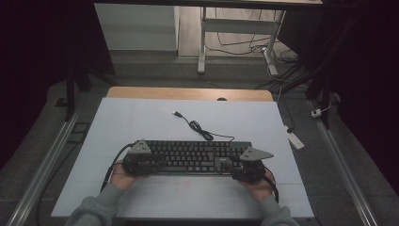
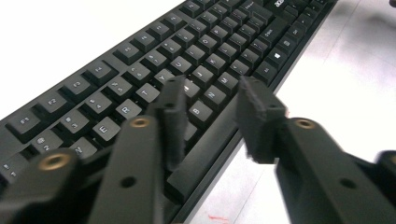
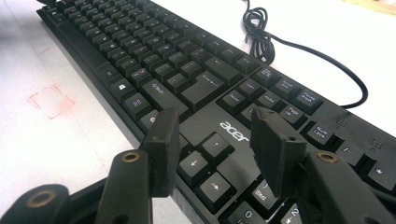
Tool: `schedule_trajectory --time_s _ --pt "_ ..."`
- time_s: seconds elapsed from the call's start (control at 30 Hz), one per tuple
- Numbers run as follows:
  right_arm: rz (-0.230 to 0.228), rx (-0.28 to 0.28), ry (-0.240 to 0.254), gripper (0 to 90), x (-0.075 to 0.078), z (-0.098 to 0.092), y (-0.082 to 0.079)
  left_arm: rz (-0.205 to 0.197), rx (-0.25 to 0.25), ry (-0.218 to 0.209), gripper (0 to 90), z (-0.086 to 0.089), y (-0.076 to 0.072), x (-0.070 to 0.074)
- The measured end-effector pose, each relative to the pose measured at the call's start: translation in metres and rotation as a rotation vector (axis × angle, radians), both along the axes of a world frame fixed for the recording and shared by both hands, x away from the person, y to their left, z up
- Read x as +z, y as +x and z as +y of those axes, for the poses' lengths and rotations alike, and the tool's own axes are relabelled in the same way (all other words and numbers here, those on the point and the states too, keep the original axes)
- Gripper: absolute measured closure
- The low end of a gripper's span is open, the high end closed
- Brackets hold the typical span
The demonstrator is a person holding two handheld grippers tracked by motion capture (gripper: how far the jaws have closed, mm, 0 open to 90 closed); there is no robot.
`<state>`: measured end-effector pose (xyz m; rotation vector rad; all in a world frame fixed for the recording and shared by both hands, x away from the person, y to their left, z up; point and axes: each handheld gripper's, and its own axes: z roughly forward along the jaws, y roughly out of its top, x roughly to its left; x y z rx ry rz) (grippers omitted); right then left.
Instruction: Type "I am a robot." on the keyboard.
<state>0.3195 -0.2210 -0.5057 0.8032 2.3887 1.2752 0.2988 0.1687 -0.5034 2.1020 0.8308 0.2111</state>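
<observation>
Holding a black two-jaw gripper in each hand, we sat at the white table top (image 1: 141, 117). The long black plastic keyboard (image 1: 188, 153) lay flat on it, near our edge, with both grippers at its front side.

Our left gripper (image 2: 212, 100) was at the left end of the keyboard. Its jaws stood part way apart, one above the letter keys and one out past the front edge. We could not tell if the pads pressed on the keyboard.

Our right gripper (image 3: 217, 135) was at the right end. Its jaws were apart above the arrow keys, and we could not tell if they touched the keys.

The thin black cable (image 1: 200, 129) ran from the back of the keyboard in a small curly bunch, and its plug (image 1: 177, 114) lay loose on the table top.

A faint red square mark (image 3: 50, 101) was on the table top, just in front of the keyboard.
</observation>
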Motion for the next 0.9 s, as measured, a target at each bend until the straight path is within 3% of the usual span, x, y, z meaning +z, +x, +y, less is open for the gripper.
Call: schedule_trajectory --time_s 0.23,0.47,0.9 --pt "-0.001 0.000 0.000 52.7 0.000 0.000 0.000 0.001 -0.022 0.036 88.7 -0.008 0.001 -0.005" --pt "-0.001 0.000 0.000 52.6 0.000 0.000 0.000 0.014 -0.040 0.080 89.0 -0.016 0.003 -0.011" --pt "-0.001 -0.001 -0.003 52.6 0.000 0.000 0.000 0.027 -0.055 0.121 88.9 -0.025 0.004 -0.019"
